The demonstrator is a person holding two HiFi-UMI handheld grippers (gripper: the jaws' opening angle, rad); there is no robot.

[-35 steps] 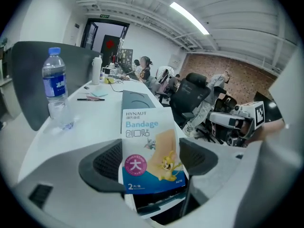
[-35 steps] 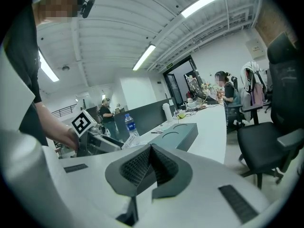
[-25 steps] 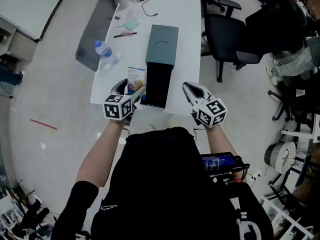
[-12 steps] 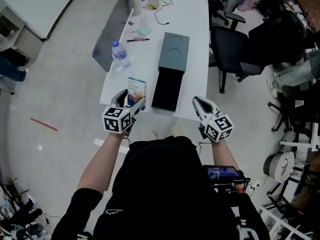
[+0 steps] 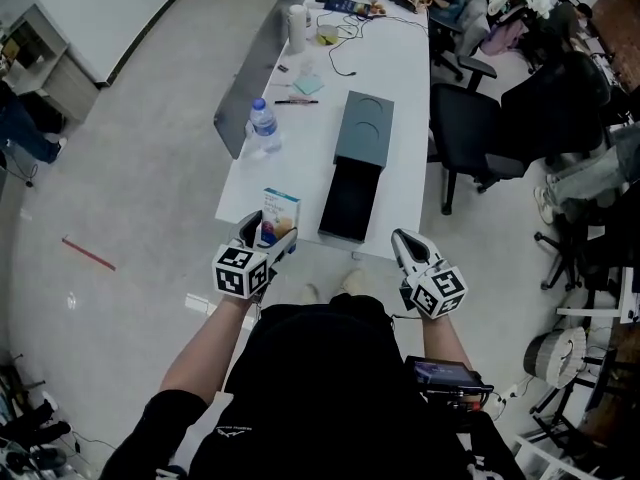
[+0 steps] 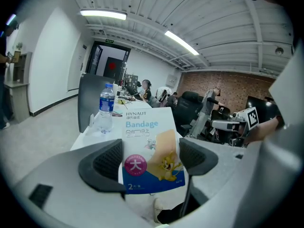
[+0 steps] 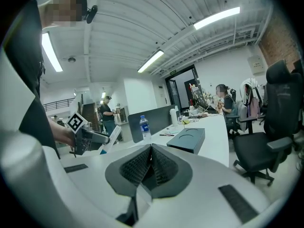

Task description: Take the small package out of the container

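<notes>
The small package (image 6: 151,146), a white and blue bandage box, stands upright between the jaws of my left gripper (image 6: 150,161), which is shut on it. In the head view the small package (image 5: 279,211) hangs at the table's near left corner, held by the left gripper (image 5: 270,231). The container (image 5: 361,133) is a dark grey box with its black drawer (image 5: 349,200) pulled out toward me. My right gripper (image 5: 403,240) hovers off the table's front edge, right of the drawer. Seen along its own jaws, the right gripper (image 7: 150,167) is shut on nothing, and the container (image 7: 187,139) lies ahead of it.
A water bottle (image 5: 263,126) stands left of the container on the white table (image 5: 404,68). A pen, sticky notes, a cup and cables lie further back. Black office chairs (image 5: 478,126) stand along the table's right side. People sit and stand farther off.
The table has drawn away in the head view. Both grippers are now back from its front edge, and the package stays in the left gripper.
</notes>
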